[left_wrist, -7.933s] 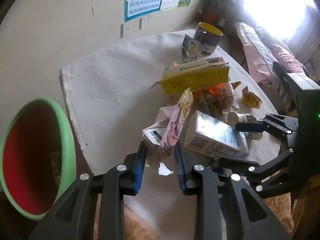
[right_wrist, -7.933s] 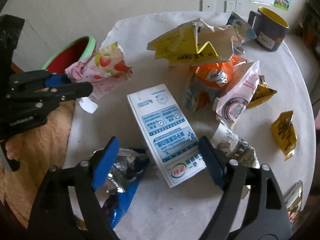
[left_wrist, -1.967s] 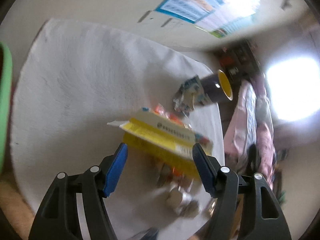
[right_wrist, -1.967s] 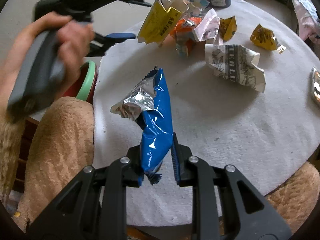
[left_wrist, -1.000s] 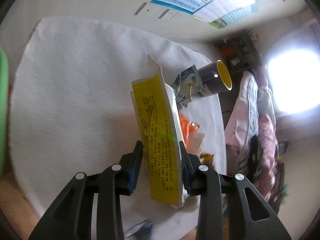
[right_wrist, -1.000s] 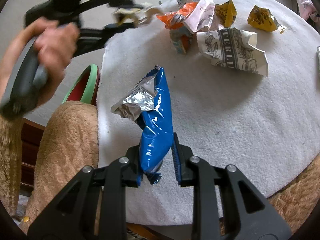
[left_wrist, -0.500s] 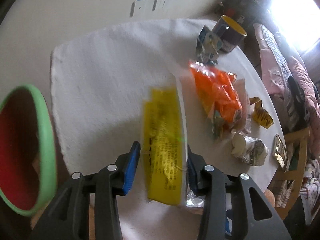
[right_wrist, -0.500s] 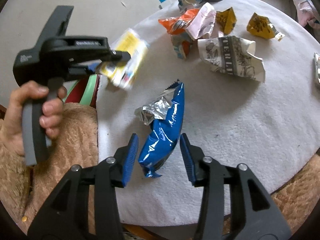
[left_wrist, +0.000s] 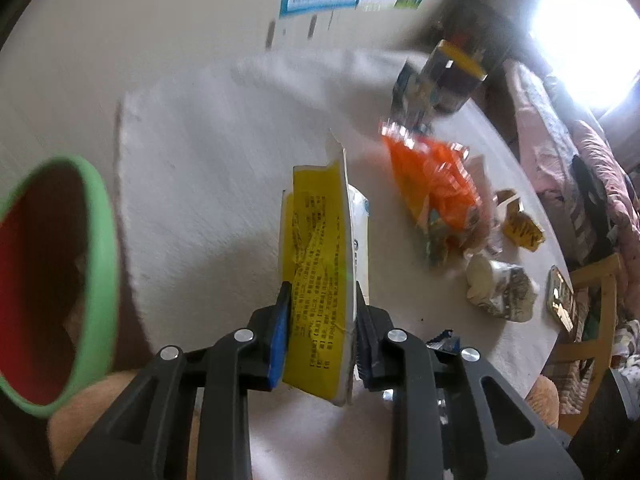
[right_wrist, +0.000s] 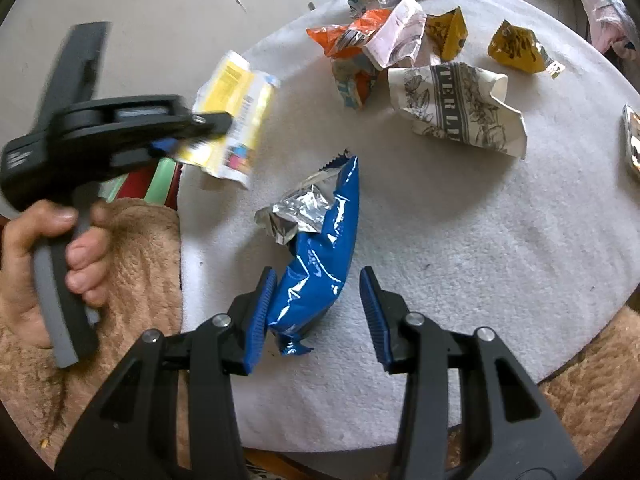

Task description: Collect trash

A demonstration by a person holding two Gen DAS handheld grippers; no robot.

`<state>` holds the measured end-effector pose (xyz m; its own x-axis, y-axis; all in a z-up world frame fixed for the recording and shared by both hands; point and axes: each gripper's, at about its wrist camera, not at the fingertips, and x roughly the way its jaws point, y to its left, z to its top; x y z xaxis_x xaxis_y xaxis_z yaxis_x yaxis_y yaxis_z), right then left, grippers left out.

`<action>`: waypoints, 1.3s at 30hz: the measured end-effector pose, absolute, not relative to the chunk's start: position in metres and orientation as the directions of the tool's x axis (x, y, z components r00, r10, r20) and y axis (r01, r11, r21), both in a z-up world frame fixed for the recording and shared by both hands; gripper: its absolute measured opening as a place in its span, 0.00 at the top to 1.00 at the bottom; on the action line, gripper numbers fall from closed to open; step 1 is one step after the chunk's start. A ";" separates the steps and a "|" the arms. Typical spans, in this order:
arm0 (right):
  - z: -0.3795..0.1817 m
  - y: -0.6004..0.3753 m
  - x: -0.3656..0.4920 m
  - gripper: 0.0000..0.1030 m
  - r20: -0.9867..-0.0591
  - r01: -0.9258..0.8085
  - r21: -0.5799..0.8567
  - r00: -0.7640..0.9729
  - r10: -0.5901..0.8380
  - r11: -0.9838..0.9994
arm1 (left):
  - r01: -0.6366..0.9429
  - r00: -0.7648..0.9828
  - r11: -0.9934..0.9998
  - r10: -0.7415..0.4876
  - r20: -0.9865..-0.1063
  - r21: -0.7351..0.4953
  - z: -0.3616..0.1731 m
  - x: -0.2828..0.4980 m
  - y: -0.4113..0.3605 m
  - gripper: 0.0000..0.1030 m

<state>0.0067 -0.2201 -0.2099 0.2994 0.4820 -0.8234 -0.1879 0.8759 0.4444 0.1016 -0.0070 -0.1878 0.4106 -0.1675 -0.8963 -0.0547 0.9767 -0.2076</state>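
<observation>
My left gripper [left_wrist: 320, 320] is shut on a flattened yellow and white carton [left_wrist: 320, 256] and holds it above the table near the green-rimmed red bin [left_wrist: 96, 264]. The carton [right_wrist: 236, 116] also shows in the right wrist view, held at the table's left edge. My right gripper [right_wrist: 316, 312] is open, its jaws either side of a blue foil snack bag [right_wrist: 320, 256] that lies on the white tablecloth [right_wrist: 460, 248].
More trash lies further out: an orange wrapper [left_wrist: 436, 184], a crumpled printed paper cup [right_wrist: 456, 108], two yellow wrappers [right_wrist: 516, 46], a pale pink wrapper [right_wrist: 396, 38]. A dark mug with a yellow rim [left_wrist: 456, 80] stands at the far edge. A brown fuzzy cover [right_wrist: 132, 264] lies at the near edge.
My left gripper closed on the yellow carton, lifted it and carried it left toward the bin. My right gripper let go of the blue bag and opened; the bag now lies on the cloth.
</observation>
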 end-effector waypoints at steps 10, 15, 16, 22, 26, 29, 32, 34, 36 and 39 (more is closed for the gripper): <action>-0.209 -0.196 0.021 0.59 -0.844 -0.202 0.394 0.306 0.440 0.896 | -0.043 0.599 0.988 -0.093 -0.795 -0.148 -0.114 0.050 0.025 0.76; -0.209 -0.188 0.030 0.77 -0.855 -0.207 0.372 0.303 0.421 0.905 | -0.039 0.652 0.993 -0.062 -0.755 -0.115 -0.095 0.044 0.031 0.75; -0.210 -0.184 0.031 0.80 -0.861 -0.214 0.360 0.298 0.412 0.908 | -0.038 0.659 0.993 -0.060 -0.749 -0.113 -0.092 0.043 0.032 0.75; -0.186 -0.185 0.029 0.92 -0.847 -0.211 0.333 0.360 0.390 0.919 | -0.042 0.685 0.992 -0.056 -0.726 -0.117 -0.085 0.035 0.045 0.75; -0.166 -0.186 0.029 0.92 -0.828 -0.205 0.335 0.401 0.391 0.920 | -0.058 0.694 0.989 -0.058 -0.718 -0.137 -0.084 0.030 0.057 0.75; -0.151 -0.183 0.029 0.92 -0.811 -0.208 0.344 0.426 0.402 0.916 | -0.065 0.704 0.989 -0.047 -0.709 -0.131 -0.082 0.026 0.063 0.75; -0.139 -0.174 0.032 0.92 -0.795 -0.221 0.355 0.440 0.418 0.908 | -0.070 0.711 0.990 -0.034 -0.703 -0.119 -0.081 0.023 0.070 0.75; -0.131 -0.167 0.035 0.92 -0.786 -0.239 0.358 0.445 0.429 0.903 | -0.076 0.715 0.991 -0.024 -0.699 -0.112 -0.081 0.021 0.072 0.75; -0.126 -0.158 0.036 0.92 -0.778 -0.260 0.360 0.446 0.442 0.896 | -0.088 0.718 0.991 -0.009 -0.696 -0.104 -0.080 0.020 0.079 0.75; -0.119 -0.141 0.043 0.92 -0.762 -0.291 0.377 0.441 0.473 0.879 | -0.114 0.720 0.988 0.011 -0.694 -0.102 -0.080 0.017 0.091 0.75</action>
